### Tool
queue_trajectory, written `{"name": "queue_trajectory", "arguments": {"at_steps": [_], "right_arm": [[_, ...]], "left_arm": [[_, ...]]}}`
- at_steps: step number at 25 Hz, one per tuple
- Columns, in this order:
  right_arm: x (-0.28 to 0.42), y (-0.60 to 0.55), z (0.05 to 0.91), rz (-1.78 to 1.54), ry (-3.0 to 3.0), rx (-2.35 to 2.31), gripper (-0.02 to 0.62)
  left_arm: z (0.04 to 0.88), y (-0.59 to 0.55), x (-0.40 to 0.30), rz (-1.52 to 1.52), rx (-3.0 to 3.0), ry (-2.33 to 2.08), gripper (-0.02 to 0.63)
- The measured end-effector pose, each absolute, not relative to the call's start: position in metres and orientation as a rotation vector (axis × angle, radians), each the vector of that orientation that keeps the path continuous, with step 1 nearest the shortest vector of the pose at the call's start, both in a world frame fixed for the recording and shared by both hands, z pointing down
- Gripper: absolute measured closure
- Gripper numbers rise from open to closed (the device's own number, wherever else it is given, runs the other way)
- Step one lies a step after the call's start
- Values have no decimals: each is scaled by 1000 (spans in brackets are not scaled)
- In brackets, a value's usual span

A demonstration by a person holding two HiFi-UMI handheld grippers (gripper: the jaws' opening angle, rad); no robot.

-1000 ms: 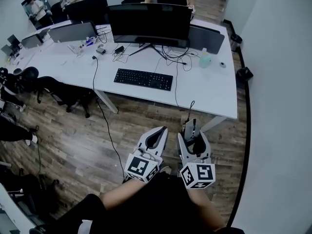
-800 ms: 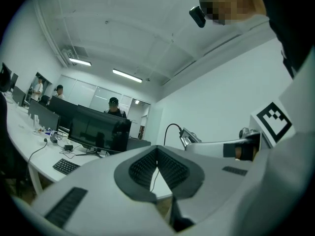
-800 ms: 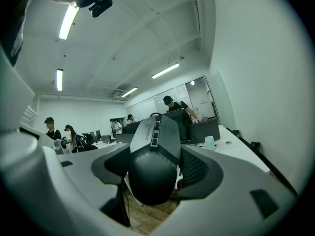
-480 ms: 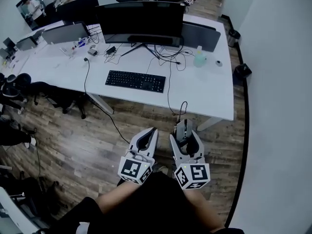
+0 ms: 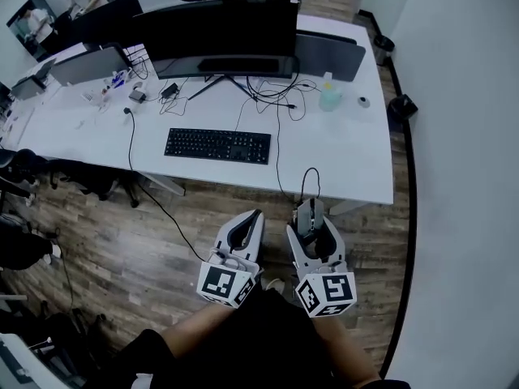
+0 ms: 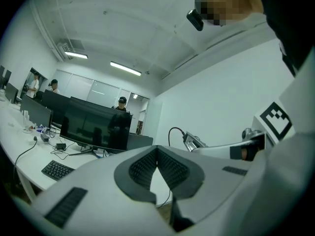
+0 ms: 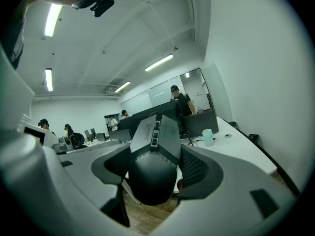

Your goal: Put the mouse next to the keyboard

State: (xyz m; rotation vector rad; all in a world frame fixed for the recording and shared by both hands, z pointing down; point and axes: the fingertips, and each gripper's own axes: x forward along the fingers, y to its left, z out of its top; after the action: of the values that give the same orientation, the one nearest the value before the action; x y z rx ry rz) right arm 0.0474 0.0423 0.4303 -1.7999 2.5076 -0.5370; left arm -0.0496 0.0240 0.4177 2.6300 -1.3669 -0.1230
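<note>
My right gripper [image 5: 311,220] is shut on a dark grey wired mouse [image 5: 309,215], held over the wood floor just short of the white desk [image 5: 357,164]. In the right gripper view the mouse [image 7: 155,154] fills the space between the jaws, and its cable [image 5: 306,178] loops up toward the desk. My left gripper [image 5: 248,227] hangs beside it on the left, shut and holding nothing; its ribbed pads [image 6: 147,168] meet in the left gripper view. A black keyboard [image 5: 217,146] lies on the desk in front of a wide dark monitor [image 5: 215,27].
Cables [image 5: 272,96] run across the desk under the monitor. A pale green bottle [image 5: 329,96] and a small round object [image 5: 364,101] stand at the desk's right. More monitors [image 5: 81,65] and people are at the far left. A white wall [image 5: 462,136] closes the right side.
Both grippers have kept their spot in the view while the desk and keyboard have shifted left and slightly nearer. The mouse stays gripped on the right.
</note>
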Motion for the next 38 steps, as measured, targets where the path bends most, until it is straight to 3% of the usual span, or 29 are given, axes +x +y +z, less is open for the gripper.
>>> {"name": "queue_trajectory", "arguments": {"at_steps": [20,38], "right_arm": [[40,-122,462,-698,2452,-2064,287],[55,-201,542,-910,2455,-2120,287]], "left_arm": [[438,-153,-59,-151,2641,-1128,603],[466,-226,-47,-76,2638,-1114,603]]}}
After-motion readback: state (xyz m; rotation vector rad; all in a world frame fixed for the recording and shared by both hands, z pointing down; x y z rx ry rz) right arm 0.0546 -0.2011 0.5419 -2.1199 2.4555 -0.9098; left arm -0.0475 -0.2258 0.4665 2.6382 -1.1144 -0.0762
